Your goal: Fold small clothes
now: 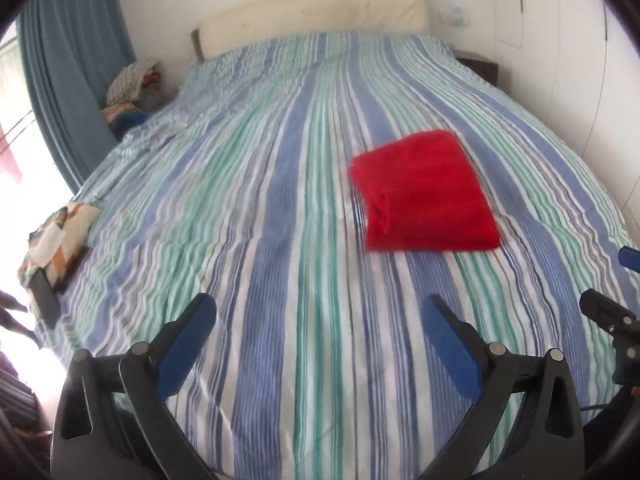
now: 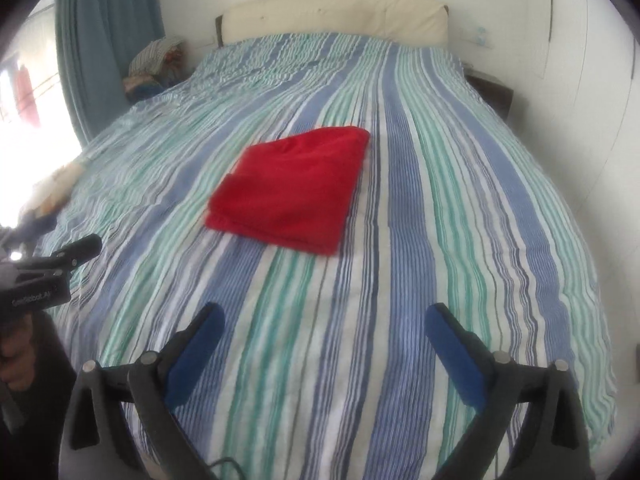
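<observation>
- Nearest the cameras, the left gripper (image 1: pixel 316 304) and the right gripper (image 2: pixel 322 314) hovered over the foot of the bed, each with its blue-padded jaws spread wide and nothing between them.
- Each tool also showed at the edge of the other's view, so the two were held side by side and level.
- Beyond them, the red garment (image 2: pixel 290 186) lay alone on the striped bedspread (image 2: pixel 460 240), already folded into a neat layered rectangle, clear of both sets of jaws.
- From the left gripper it sat ahead and to the right; from the right gripper it sat ahead and a little to the left, which put it roughly between the two tools, with neither clearly nearer.
- Its long axis ran roughly up the bed, skewed slightly against the stripes, with the stacked fold edges toward the foot; the fold looked complete or close to it.
- The blue, green and white cover was smooth, with slight rippling.
- On the bed's left edge lay a patterned cloth (image 1: pixel 60 236).
- Farther back stood a cream headboard (image 2: pixel 336 14), a clothes pile (image 1: pixel 134 80) beside the bed, a blue curtain (image 1: pixel 76 60) and white walls.
</observation>
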The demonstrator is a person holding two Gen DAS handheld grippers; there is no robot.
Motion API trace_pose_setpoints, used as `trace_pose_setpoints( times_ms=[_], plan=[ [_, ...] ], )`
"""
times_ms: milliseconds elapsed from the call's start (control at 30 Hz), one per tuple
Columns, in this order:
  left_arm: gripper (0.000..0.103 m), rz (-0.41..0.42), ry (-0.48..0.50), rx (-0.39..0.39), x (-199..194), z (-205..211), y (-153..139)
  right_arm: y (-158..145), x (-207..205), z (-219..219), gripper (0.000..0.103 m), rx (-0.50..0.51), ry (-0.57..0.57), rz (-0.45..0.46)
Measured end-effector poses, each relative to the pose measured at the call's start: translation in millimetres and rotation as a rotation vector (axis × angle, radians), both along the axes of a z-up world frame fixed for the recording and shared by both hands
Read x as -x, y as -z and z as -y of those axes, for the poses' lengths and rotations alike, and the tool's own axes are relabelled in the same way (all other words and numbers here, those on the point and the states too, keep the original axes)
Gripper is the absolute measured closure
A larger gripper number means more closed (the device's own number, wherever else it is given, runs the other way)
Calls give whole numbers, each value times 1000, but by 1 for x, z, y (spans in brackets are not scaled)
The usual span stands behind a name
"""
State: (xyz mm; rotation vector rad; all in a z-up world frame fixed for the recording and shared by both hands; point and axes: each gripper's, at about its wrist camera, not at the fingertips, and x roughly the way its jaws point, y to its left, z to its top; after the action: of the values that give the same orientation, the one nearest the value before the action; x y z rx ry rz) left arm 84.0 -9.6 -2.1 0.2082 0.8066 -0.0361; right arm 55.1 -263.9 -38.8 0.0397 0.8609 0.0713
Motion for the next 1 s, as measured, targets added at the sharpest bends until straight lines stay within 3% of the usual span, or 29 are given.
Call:
trace_pose_setpoints(
  times_ms=[133,433,1000],
  plan=[
    [1,7,3,57,12,-2,-11,-22,10,-17,3,-3,-14,-16],
    [0,-2,2,39,18,-2,-18,-60,25,-37,1,38,-25,34],
    [0,-33,-27,43,28,-1,-44,-79,35,-53,1,32,-37,1]
  ],
)
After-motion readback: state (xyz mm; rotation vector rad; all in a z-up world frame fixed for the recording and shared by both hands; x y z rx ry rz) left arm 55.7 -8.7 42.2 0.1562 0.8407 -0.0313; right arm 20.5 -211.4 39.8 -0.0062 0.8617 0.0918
